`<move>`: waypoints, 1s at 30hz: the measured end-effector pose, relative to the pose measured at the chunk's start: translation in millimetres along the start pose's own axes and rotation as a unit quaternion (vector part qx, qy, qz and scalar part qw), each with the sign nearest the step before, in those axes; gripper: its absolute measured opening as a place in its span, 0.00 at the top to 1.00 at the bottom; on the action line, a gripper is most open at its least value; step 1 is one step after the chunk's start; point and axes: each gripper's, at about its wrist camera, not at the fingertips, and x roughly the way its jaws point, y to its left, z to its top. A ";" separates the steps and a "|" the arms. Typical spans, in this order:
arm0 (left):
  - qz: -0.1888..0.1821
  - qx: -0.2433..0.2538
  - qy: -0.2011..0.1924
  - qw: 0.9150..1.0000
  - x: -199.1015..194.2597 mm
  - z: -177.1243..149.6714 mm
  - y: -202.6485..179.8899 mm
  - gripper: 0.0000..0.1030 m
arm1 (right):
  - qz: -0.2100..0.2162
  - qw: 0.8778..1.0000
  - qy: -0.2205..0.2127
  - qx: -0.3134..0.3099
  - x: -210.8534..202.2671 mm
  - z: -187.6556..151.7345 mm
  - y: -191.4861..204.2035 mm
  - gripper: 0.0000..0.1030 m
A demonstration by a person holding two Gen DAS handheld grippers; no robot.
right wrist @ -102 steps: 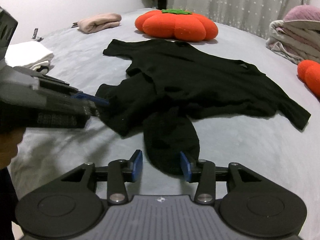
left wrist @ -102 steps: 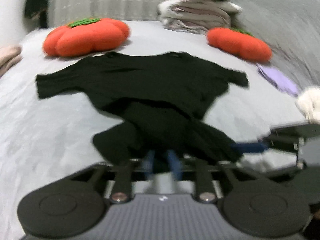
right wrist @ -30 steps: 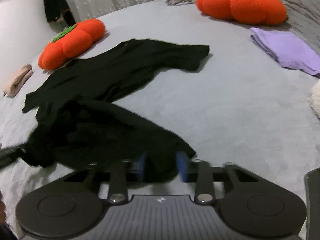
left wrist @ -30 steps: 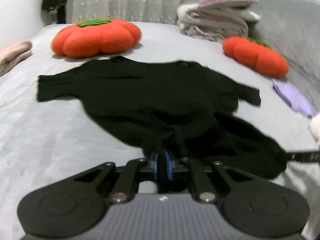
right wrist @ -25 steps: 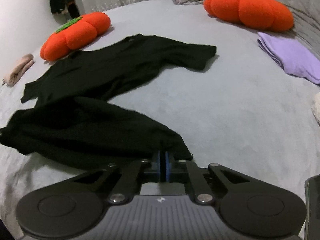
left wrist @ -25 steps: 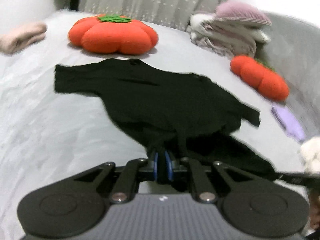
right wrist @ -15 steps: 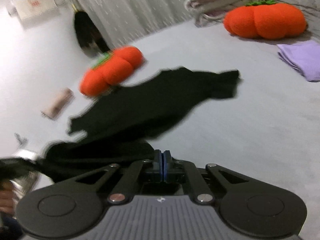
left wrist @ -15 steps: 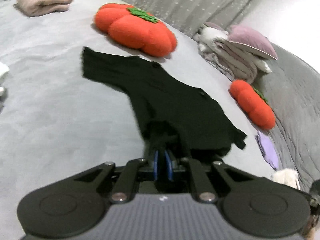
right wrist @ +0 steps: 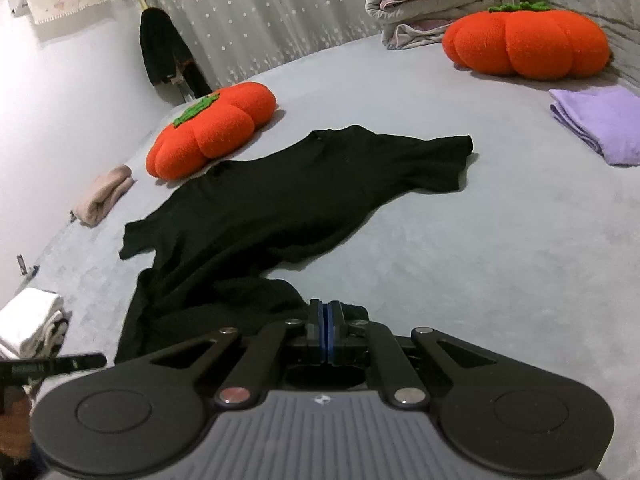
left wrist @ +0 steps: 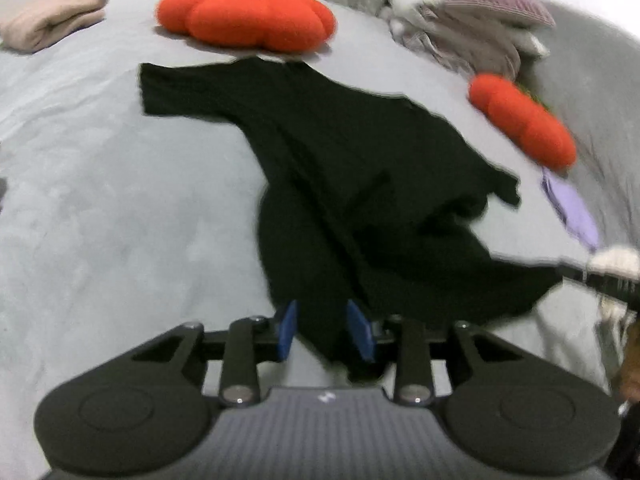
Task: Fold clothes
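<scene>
— Nearest the left camera, what do you see?

— Left tongs, blue pads standing apart, with the hem of the black short-sleeved T-shirt lying loose between them on the grey bed; they grip nothing.

— And the right tongs?

— Pressed tight together, blue pads meeting, pinching the shirt's other bottom corner, which bunches up just in front of them.

— Where does the shirt lie?

— Spread across the middle of the bed, rumpled near the tongs, flatter toward the collar, one sleeve reaching out to each side.

— Beyond it?

— A big orange pumpkin-shaped plush cushion with a green top sits just past the collar. A folded beige garment is beside that, and a folded white stack lies at the bed's left edge. To the right, a folded lilac cloth, then a second orange pumpkin cushion, then a heap of pale folded bedding by the dotted sheer curtain.
</scene>
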 end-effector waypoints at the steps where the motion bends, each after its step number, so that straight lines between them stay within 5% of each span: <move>1: -0.002 0.012 0.000 1.000 2.3 -3.0 -6.8 0.68 | -0.003 1.000 0.001 -0.002 0.5 -0.2 0.2 0.96; 10: 0.035 0.072 0.001 0.997 23.8 -17.8 -35.8 0.65 | -0.009 1.000 0.004 -0.012 2.4 -1.0 3.0 0.96; 24: 0.078 0.081 -0.029 0.993 30.0 -31.0 -44.1 0.69 | -0.021 0.999 0.010 -0.024 9.7 -5.0 11.5 0.96; 30: 0.069 0.074 -0.027 0.994 28.8 -27.9 -41.4 0.76 | -0.021 0.999 0.007 -0.028 10.2 -5.2 12.1 0.96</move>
